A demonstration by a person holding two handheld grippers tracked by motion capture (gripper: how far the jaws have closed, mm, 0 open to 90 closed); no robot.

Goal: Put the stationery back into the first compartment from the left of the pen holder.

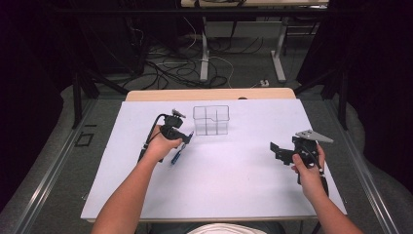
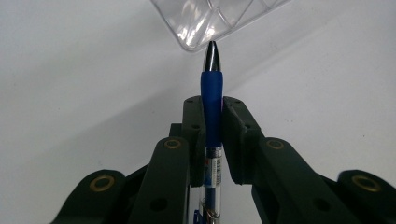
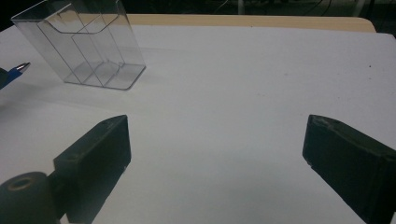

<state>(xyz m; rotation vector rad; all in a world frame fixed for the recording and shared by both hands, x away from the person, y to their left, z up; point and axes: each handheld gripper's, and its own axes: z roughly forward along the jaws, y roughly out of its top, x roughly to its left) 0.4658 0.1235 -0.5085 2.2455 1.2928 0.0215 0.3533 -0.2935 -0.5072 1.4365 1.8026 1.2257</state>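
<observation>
A blue pen with a clear barrel and silver tip (image 2: 212,100) sits clamped between the jaws of the left gripper (image 2: 212,135), which grip its blue rubber sleeve; the tip sticks out beyond the jaws toward a corner of the clear plastic compartmented organiser (image 2: 219,18). That close view makes the grip plain, while the high view gives the wider layout: the left gripper (image 1: 181,138) is held over the left part of the white table (image 1: 234,180), the pen (image 1: 178,153) slanting down from it toward the near side, just left of the organiser (image 1: 211,120), which stands at the far middle of the table. In the right gripper view the organiser (image 3: 84,46) appears upright, its dividers and a lower front wall visible, with nothing inside any compartment; the pen's tip (image 3: 17,70) shows just to its left, apart from it. The right gripper (image 3: 215,158) has its jaws spread wide with only bare table between them; in the high view it (image 1: 282,151) is held at the right, well apart from the organiser.
</observation>
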